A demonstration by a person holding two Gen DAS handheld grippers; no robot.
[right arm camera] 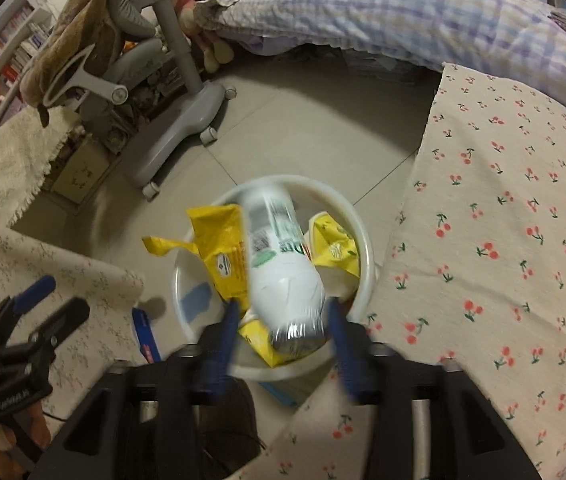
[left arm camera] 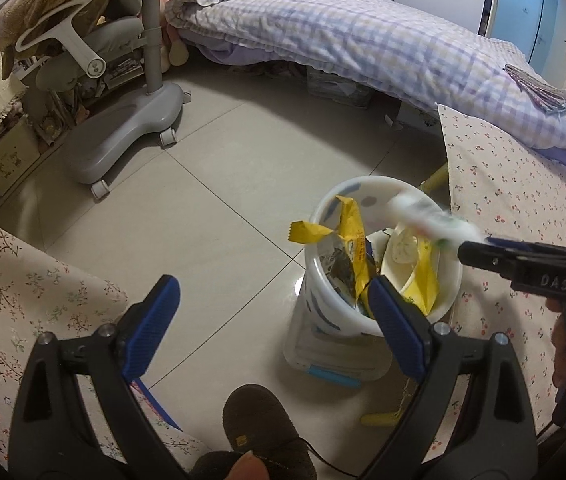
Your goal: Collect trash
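White plastic bin [left arm camera: 363, 181] right of centre in the left wrist view, upright on grey floor tiles [left arm camera: 223, 200]. Crammed with crumpled yellow wrappers [left arm camera: 351, 236], one twisted end poking out over the rim to the left.

Across the bin's mouth, a white bottle [left arm camera: 423, 220] with green and grey print, smeared by motion blur. From the right wrist view, seen end-on at frame centre [right arm camera: 283, 264]: silver base toward the lens, far end pointing up-frame over the bin [right arm camera: 367, 248] and the wrappers [right arm camera: 219, 240].

Right gripper [right arm camera: 283, 316] low at centre, blue fingers [right arm camera: 230, 320] narrowly set on either side of the bottle's base. Possibly pinching it, but with this blur cannot tell whether the pads truly press on it or stand just off it. In the left wrist view, reaching in from the right edge [left arm camera: 465, 250], tip touching or nearly touching the bottle's end.

Left gripper [left arm camera: 273, 300] at the bottom of its own view, spread wide with nothing between the blue pads [left arm camera: 165, 300], right finger overlapping the bin's near side. Visible too at the lower left of the right wrist view [right arm camera: 61, 296], well apart from the bin.

Cherry-print cloth [right arm camera: 503, 220] filling the right side, just beside the bin. Floral cloth [left arm camera: 23, 280] at lower left. Grey wheeled chair base [left arm camera: 123, 136] upper left, checked lilac quilt [left arm camera: 343, 40] along the top. Dark brown slipper [left arm camera: 263, 428] at bottom centre.
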